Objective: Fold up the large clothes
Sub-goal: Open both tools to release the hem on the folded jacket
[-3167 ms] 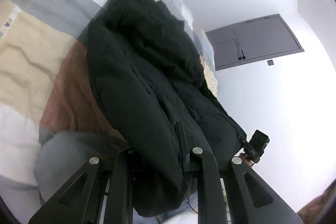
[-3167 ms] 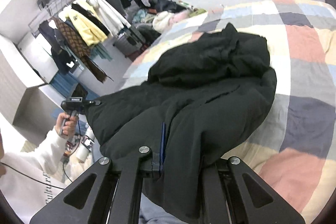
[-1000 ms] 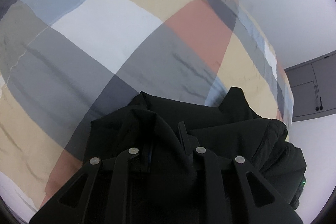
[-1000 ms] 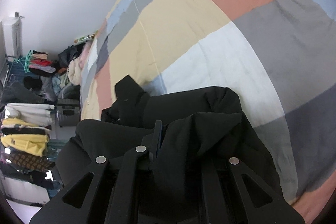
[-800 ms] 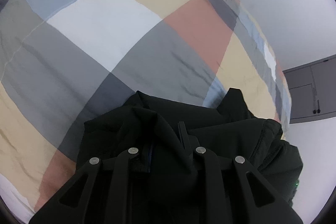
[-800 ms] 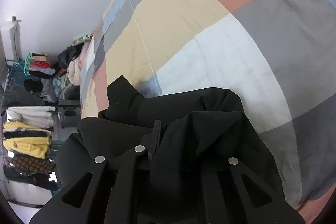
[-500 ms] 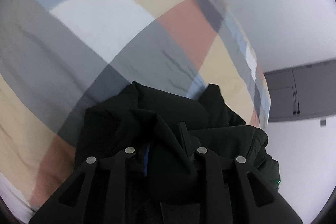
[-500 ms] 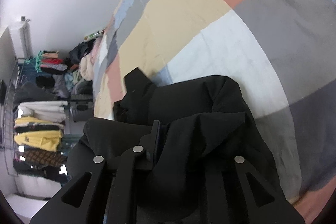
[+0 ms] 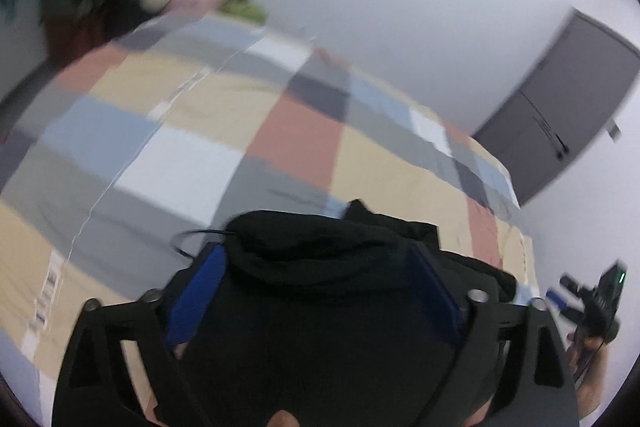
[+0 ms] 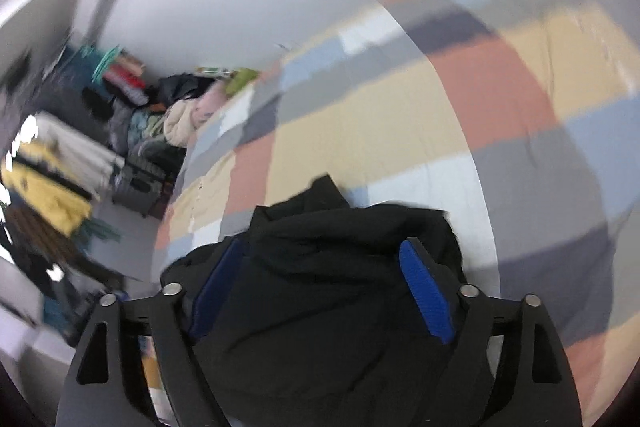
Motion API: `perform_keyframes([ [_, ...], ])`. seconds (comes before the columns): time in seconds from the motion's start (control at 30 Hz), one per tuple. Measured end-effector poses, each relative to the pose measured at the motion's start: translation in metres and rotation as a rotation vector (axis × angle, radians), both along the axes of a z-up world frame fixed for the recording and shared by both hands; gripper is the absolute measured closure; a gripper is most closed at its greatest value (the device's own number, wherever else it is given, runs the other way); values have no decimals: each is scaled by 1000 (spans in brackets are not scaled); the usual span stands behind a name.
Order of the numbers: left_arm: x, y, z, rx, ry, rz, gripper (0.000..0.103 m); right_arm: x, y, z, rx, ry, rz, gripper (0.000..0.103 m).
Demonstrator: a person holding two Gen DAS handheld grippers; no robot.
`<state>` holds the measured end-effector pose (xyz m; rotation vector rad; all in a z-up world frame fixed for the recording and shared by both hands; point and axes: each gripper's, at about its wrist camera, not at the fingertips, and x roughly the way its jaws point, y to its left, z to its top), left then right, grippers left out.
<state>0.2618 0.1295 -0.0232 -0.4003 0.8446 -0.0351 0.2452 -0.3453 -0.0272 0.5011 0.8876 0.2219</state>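
The left gripper (image 9: 316, 263) is standing with its jaws spread wide, the black jacket (image 9: 320, 327) bunched in the gap but not pinched. The right gripper (image 10: 324, 259) is doing likewise, blue pads (image 10: 426, 295) parted around loose cloth. The jacket is lying heaped at the near edge of the patchwork bed (image 9: 200, 155), directly under both tools, each about equally near. Its long axis is impossible to tell; I judge the next grab wants its outer edges.
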Motion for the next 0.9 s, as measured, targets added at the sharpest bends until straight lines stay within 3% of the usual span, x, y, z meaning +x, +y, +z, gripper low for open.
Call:
perform_keyframes([
  [0.13,-6,-45,-19,61,-51,-65,0,-15,72,-21,-95,-77,112,8],
  [0.23,0,-75,-50,101,-20,-117,0,-22,112,-49,-165,-105,145,8],
  [0.33,6,-97,-79,192,4,-146,0,-24,145,-85,-247,-134,169,8],
  [0.4,9,-105,-93,236,-1,-155,0,-25,152,-99,-279,-165,164,8],
  [0.5,19,-108,-109,239,-5,-156,0,-18,153,-111,-317,-204,148,5],
  [0.63,37,-106,-123,221,7,-142,0,3,153,-122,-329,-193,147,2],
  [0.9,78,-117,-136,284,13,-122,0,40,151,-140,-323,-161,143,0],
])
